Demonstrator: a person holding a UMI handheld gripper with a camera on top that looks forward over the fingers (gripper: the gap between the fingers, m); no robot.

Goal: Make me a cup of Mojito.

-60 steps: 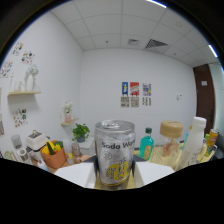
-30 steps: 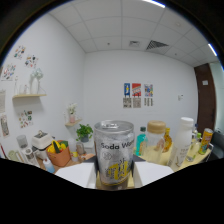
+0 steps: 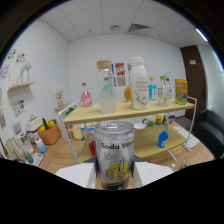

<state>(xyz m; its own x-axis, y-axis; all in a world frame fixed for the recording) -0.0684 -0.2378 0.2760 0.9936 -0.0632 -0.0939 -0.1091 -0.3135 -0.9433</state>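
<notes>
The drink appears barely begun: no cup or poured liquid is in view. From the left, an orange pot [image 3: 50,134] sits on the table, then the gripper [image 3: 114,176] clenches a silver soda can [image 3: 114,152], upright and seemingly unopened, before a shelf [image 3: 125,111] of bottles.

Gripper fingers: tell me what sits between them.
In the gripper view, a soda water can is clamped between the fingers, upright, with shelves beyond.

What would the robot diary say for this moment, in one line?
hand-held gripper: shut on soda water can | can: upright, lifted | ahead: shelf with bottles
</notes>
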